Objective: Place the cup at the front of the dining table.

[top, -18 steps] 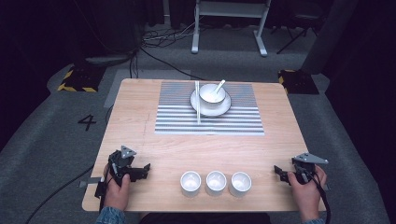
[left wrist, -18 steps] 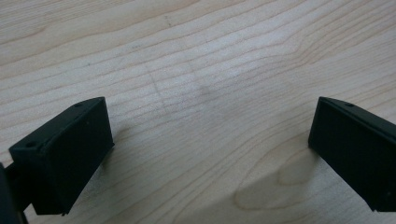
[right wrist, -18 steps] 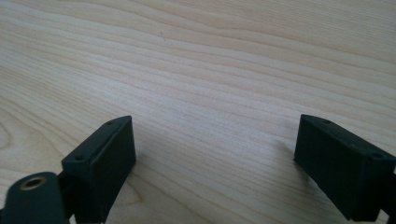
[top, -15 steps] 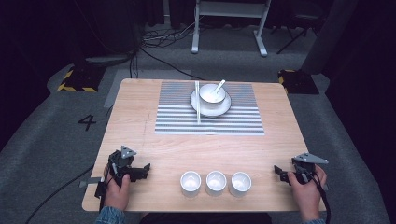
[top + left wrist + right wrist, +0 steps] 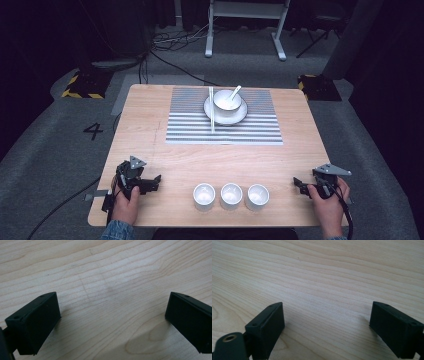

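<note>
While both tools rest wide open and empty on the pale wooden counter (image 5: 165, 150) | left tool (image 5: 152, 181), right tool (image 5: 298, 183) | step: pre-reach | three small white ceramic cups (image 5: 231, 196) in a row between them, near edge | next: likely reach inward to an end cup.

A striped mat (image 5: 250, 131) bears a plate (image 5: 239, 116), bowl (image 5: 226, 102), spoon (image 5: 234, 92) and chopsticks (image 5: 212, 110).

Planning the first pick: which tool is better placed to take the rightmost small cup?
Right, probably. The right tool sits open nearer the rightmost cup; the left tool has two cups between.
</note>
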Demonstrator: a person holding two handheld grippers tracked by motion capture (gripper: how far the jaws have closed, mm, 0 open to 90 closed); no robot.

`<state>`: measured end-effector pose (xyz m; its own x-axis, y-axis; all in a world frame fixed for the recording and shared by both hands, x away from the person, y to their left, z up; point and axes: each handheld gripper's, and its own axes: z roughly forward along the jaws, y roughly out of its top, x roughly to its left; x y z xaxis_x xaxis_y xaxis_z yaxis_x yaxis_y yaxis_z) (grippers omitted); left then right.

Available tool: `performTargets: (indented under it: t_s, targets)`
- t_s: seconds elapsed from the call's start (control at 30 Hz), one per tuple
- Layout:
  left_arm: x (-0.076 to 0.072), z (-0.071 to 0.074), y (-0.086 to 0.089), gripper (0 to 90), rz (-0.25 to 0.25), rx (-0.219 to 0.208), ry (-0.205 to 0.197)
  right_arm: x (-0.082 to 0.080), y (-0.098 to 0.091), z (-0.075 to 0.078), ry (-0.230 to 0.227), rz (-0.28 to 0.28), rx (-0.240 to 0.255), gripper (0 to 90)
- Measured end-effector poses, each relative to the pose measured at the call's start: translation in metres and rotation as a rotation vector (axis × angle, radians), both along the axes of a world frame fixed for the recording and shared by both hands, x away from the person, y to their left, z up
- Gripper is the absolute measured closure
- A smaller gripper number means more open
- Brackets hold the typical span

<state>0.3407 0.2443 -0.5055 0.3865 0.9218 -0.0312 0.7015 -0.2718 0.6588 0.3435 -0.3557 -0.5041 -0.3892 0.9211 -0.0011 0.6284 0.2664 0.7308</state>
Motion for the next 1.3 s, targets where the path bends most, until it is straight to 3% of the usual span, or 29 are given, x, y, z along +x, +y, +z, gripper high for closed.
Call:
performTargets:
  t_s: [0.53, 0.67, 0.73, 0.83, 1.07, 1.3]
  targets:
    - [0.0, 0.0, 0.0, 0.0, 0.0, 0.002, -0.002, -0.004, 0.001, 0.001, -0.007, -0.008, 0.005, 17.7]
    - [0.0, 0.0, 0.0, 0.0, 0.0, 0.001, 0.0, -0.006, 0.001, 0.006, -0.011, 0.007, 0.044, 21.0]
    - [0.0, 0.0, 0.0, 0.0, 0.0, 0.001, 0.0, -0.011, 0.001, 0.016, -0.058, -0.012, 0.062, 20.4]
    - [0.0, 0.0, 0.0, 0.0, 0.001, 0.001, 0.0, -0.015, -0.001, 0.026, -0.089, -0.027, 0.082, 20.7]
    - [0.0, 0.0, 0.0, 0.0, 0.0, 0.002, -0.002, -0.025, 0.0, 0.042, -0.146, -0.024, 0.1, 22.3]
    - [0.0, 0.0, 0.0, 0.0, 0.0, 0.002, -0.001, -0.039, 0.002, 0.064, -0.202, -0.061, 0.115, 24.7]
